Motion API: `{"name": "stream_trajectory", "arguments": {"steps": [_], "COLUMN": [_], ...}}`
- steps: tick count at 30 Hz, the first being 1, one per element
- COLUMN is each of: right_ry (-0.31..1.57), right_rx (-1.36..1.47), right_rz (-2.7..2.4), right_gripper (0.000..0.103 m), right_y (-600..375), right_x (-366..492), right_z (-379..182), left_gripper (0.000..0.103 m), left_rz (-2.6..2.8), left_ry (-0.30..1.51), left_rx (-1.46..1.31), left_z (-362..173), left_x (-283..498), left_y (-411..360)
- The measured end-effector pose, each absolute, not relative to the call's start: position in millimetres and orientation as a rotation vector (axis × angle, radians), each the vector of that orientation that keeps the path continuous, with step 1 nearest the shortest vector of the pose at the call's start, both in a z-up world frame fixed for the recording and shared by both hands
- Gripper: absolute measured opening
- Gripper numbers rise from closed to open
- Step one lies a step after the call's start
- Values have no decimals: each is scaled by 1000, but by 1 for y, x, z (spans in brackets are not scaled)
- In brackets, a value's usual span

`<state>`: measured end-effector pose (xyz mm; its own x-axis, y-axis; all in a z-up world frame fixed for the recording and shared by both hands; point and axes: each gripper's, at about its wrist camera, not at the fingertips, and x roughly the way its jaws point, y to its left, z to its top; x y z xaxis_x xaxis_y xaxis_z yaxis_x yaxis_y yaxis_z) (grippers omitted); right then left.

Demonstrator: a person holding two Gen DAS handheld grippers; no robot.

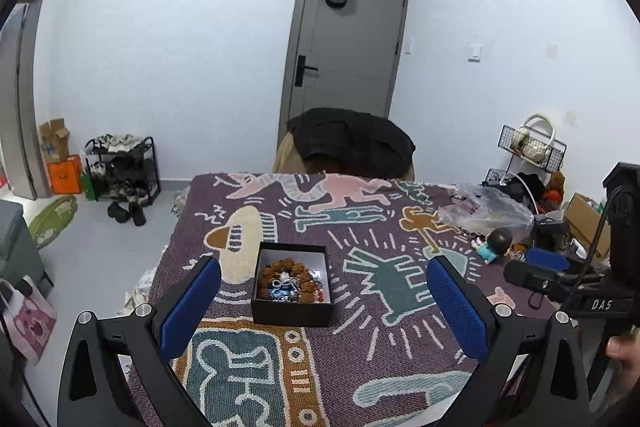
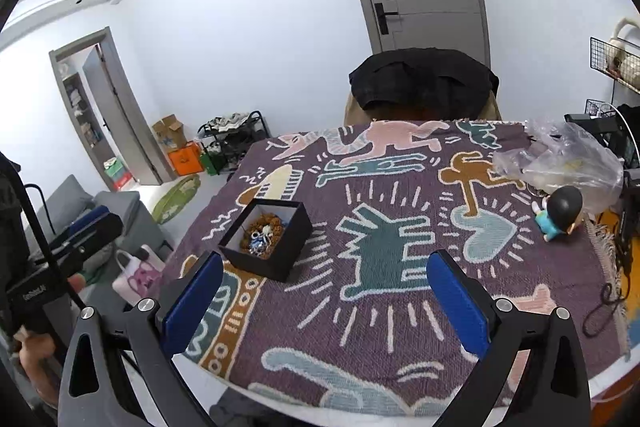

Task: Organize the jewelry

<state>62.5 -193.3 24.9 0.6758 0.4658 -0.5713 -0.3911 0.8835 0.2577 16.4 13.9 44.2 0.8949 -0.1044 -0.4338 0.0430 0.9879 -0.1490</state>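
Note:
A black open-top jewelry box [image 1: 292, 311] with a white lining stands on the patterned purple tablecloth [image 1: 352, 359]. Inside lie a brown bead bracelet [image 1: 280, 269], a silver and blue piece [image 1: 285, 289] and red beads. My left gripper [image 1: 322, 303] is open and empty, raised just in front of the box. In the right wrist view the box [image 2: 269, 251] sits ahead and to the left of my right gripper [image 2: 324, 299], which is open and empty above the cloth [image 2: 400, 307]. The right gripper also shows at the right edge of the left wrist view [image 1: 536, 275].
A clear plastic bag [image 2: 560, 159] and a small doll with a black head [image 2: 560, 211] lie at the table's far right. A chair draped with a dark jacket [image 2: 424, 79] stands behind the table. A shoe rack [image 1: 124, 167] and boxes stand by the left wall.

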Motion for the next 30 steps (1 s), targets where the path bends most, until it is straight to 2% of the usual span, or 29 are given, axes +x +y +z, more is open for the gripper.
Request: {"name": "stream_trajectory", "arguments": {"steps": [7,30], "right_ry": [658,677], "right_rx": [95,141], "right_rz": [503,483], "right_gripper": [102,102], "right_y": [-191,-197], "right_x": [46,59], "right_z": [29,9], "left_gripper": [103,103], "left_rz": [-81,-82], "left_ry": [416,458], "left_rx": [-79,-106], "left_z": [51,38], "left_x": [-3,8], "left_y": [4,24]}}
